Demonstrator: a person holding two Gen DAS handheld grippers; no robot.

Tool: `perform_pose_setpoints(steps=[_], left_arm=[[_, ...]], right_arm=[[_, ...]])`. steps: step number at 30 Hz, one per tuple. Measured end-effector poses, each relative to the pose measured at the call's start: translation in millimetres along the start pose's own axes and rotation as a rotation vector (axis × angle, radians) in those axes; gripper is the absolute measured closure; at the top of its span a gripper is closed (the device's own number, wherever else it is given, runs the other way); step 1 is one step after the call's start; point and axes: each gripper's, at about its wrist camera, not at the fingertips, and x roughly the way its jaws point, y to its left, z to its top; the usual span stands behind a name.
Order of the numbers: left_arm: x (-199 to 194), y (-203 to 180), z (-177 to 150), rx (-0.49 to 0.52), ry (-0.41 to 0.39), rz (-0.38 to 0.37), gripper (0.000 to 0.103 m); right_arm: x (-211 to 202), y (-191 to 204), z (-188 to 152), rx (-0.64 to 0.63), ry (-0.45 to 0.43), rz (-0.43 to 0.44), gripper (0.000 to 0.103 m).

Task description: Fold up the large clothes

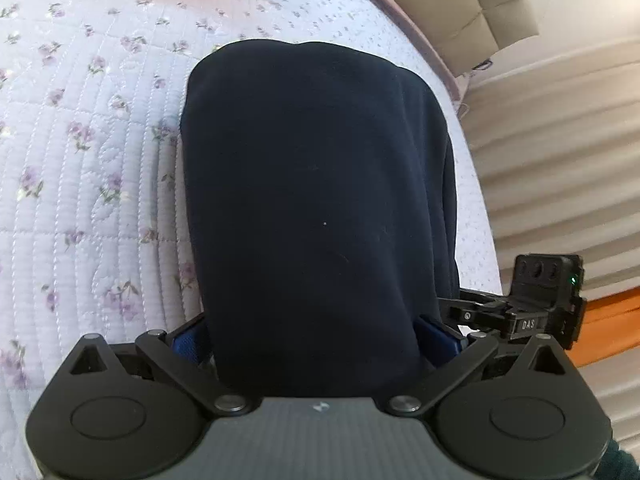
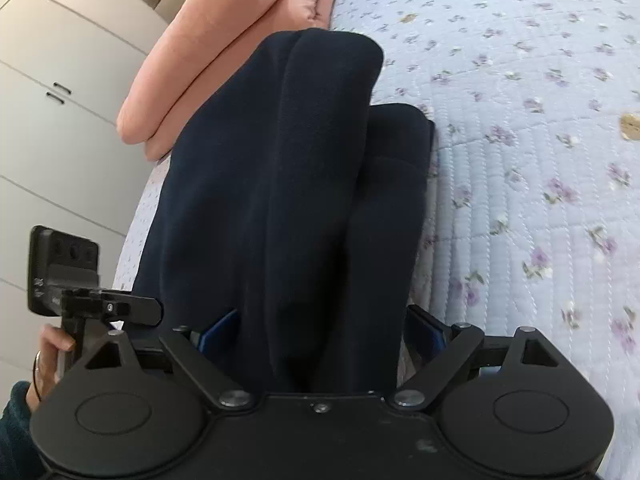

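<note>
— Garment (image 1: 316,184), dark navy, soft and floppy, is lying on the bed (image 1: 88,152); we're clamping its near edge in the left gripper (image 1: 316,344).

— We're pinching bunched layers in the right gripper (image 2: 316,340) too, gripping thick edges.

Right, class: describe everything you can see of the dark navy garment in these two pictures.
The navy garment is plain, dark and soft, like fleece or thick knit, with no print showing. It hangs stretched forward from both claws over the floral quilt. The left claw and right claw each have cloth bunched between their blue pads. In the right view it falls in long lengthwise folds, with a lower folded layer lying on the quilt, near a peach blanket.
</note>
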Motion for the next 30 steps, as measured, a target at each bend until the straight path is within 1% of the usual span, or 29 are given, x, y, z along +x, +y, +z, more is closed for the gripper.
perform_pose_setpoints(steps=[7,10,12,14,17,20,22,24,27,28,29,30], left_arm=[[5,2,3,0.045,-0.005,-0.019,0.000],[4,4,3,0.053,-0.007,-0.029,0.000],[5,4,3,0.056,-0.011,-0.036,0.000],[3,6,-1,0.060,-0.019,-0.040,0.000],[3,6,-4,0.069,-0.036,-0.044,0.000],[5,10,-8,0.078,-0.058,-0.065,0.000],[4,11,-11,0.087,-0.072,-0.074,0.000],[4,12,-11,0.088,-0.078,-0.072,0.000],[4,11,-12,0.060,-0.082,-0.056,0.000],[4,8,-12,0.052,-0.088,-0.037,0.000],[4,4,-14,0.058,-0.096,-0.012,0.005],[3,-1,-16,0.082,-0.102,0.009,0.014]], right_arm=[[10,-8,9,-0.029,0.010,0.090,0.000],[13,-10,11,-0.025,0.005,0.114,0.000],[16,-7,12,-0.059,0.016,0.115,0.000],[17,-8,13,-0.067,0.024,0.114,0.000],[19,1,13,-0.078,0.035,0.102,0.000],[20,6,10,-0.092,0.028,0.082,0.000],[22,9,9,-0.081,0.032,0.084,0.000],[22,8,11,-0.077,0.041,0.092,0.000],[21,10,11,-0.077,0.035,0.074,0.000],[21,11,10,-0.072,0.029,0.064,0.008],[21,14,9,-0.061,0.027,0.059,0.019],[20,15,7,-0.031,0.028,0.070,0.037]])
